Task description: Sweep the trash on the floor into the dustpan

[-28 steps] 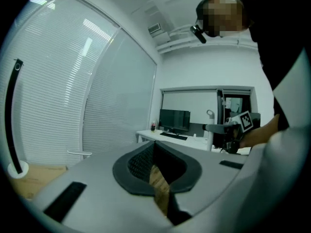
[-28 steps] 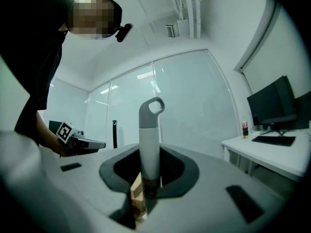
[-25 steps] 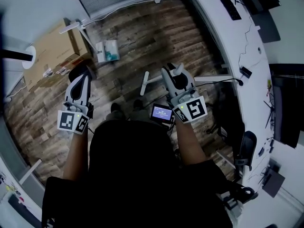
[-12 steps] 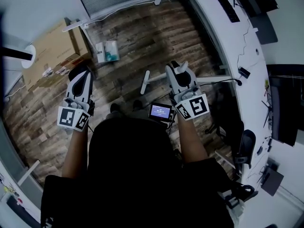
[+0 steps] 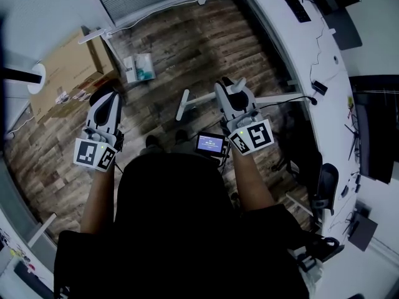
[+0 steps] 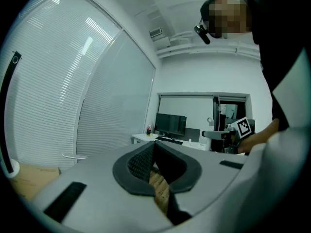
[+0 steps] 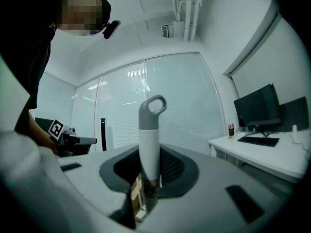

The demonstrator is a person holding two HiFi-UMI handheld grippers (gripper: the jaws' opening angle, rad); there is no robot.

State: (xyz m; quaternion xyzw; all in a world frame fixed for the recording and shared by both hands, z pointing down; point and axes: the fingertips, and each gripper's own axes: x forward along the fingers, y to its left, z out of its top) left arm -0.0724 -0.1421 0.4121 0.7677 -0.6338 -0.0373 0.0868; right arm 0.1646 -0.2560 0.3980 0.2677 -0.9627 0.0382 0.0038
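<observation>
**Q:** What appears, reading left to right?

**A:** Cardboard box [image 5: 65, 73]. Left gripper [image 5: 104, 95], jaws closed together on nothing. Trash [image 5: 138, 66], a white-and-teal packet lying flat on the wooden floor [image 5: 199, 48]. Right gripper [image 5: 232, 89], jaws clamped across a white handle [image 7: 149, 144] with a grey loop. Desk [image 5: 299, 61].

**Q:** Which relation governs the coming move?

**A:** The trash lies ahead of both grippers and between their lines. It is nearer the left one, so it sits up and to the left of the handle in the head view. The handle's long axis stands upright, loop end up, crosswise to the jaws; its lower end is hidden. The packet looks nearly square, so it shows no clear long axis or heading. No dustpan can be made out, so the sweep direction cannot yet be judged.
</observation>
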